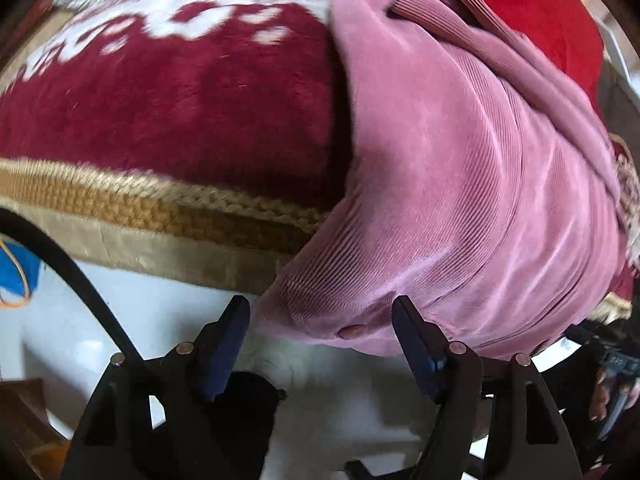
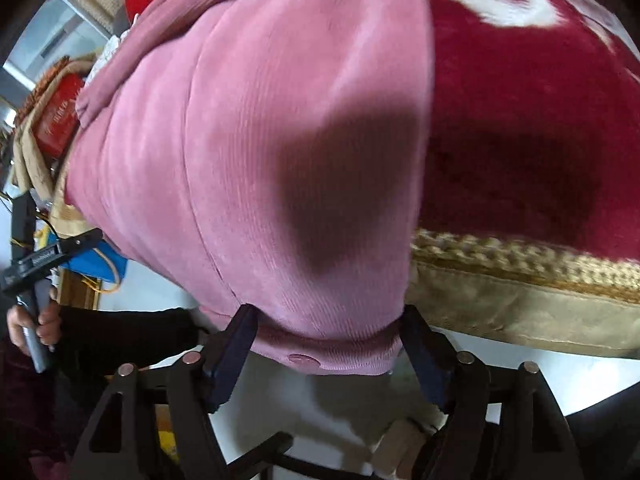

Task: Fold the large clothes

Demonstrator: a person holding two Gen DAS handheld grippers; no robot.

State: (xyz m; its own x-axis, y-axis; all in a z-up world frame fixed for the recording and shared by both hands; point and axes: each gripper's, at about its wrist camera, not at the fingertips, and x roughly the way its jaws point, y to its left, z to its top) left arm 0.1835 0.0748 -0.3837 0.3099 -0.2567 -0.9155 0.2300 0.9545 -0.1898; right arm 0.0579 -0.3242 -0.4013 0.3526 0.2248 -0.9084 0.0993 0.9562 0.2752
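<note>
A pink corduroy garment (image 1: 460,184) with buttons lies on a dark red blanket (image 1: 180,112), its hem hanging over the front edge. My left gripper (image 1: 320,312) is open, its jaws on either side of the left corner of the hem, near a pink button (image 1: 354,331). In the right wrist view the same garment (image 2: 248,128) fills the middle. My right gripper (image 2: 328,320) is open, its jaws straddling the right corner of the hem above a button (image 2: 300,359). Neither gripper grips cloth.
The blanket has a tan braided border (image 1: 152,204) (image 2: 520,256) along the bed edge. White floor (image 1: 140,320) lies below. A red box (image 2: 60,112) and clutter sit at the left. The other gripper and hand (image 2: 36,272) show at the left.
</note>
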